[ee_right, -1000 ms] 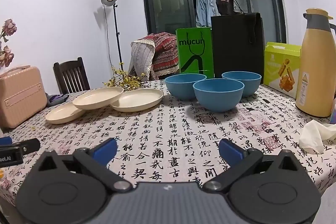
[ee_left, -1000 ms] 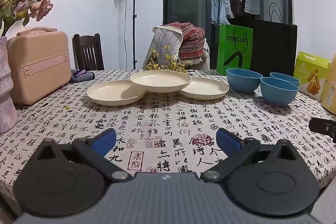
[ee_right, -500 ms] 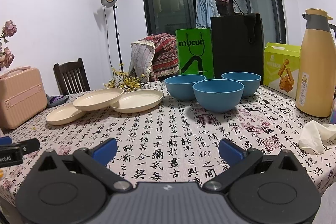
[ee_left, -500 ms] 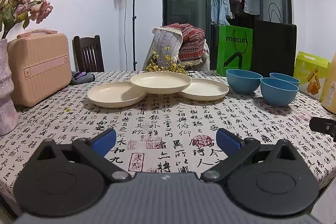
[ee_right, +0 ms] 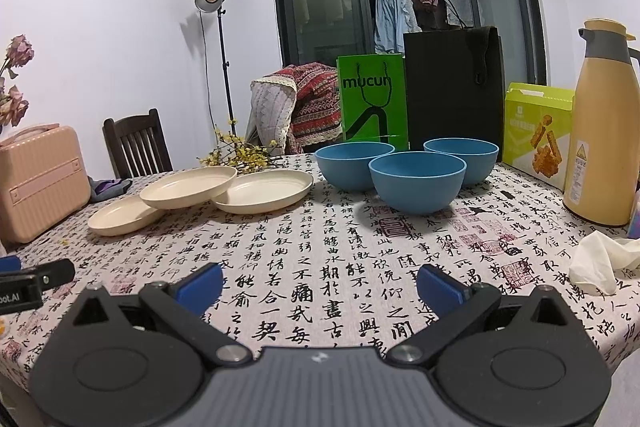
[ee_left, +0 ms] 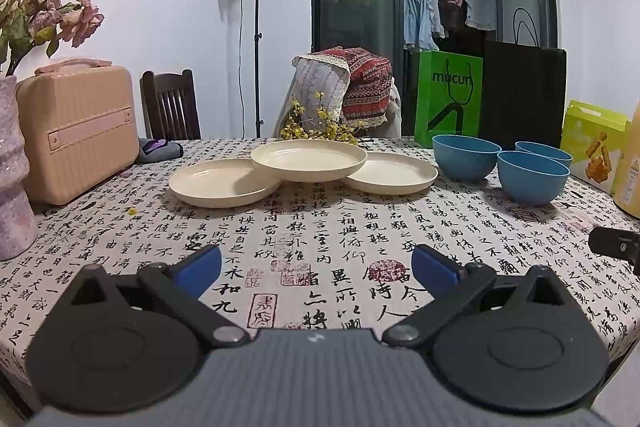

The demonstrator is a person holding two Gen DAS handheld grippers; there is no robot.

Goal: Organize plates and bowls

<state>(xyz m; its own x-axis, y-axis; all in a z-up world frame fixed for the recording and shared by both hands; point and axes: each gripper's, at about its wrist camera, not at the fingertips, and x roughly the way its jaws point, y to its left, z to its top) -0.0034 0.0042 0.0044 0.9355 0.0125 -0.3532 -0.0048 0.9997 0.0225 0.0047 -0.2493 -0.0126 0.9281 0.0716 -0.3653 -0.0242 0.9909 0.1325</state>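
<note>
three plates (ee_left: 308,160) overlapping in left-right row, upright

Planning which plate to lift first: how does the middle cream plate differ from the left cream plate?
Pose: the middle plate sits raised, its edges resting on both neighbouring plates; the left plate lies flat on the tablecloth.
Access: the middle plate has nothing on it; the left plate's right edge is under the middle plate.
Position: the middle plate is farther from the left claw than the left plate.
Shared: both are round, shallow, cream and empty.
</note>
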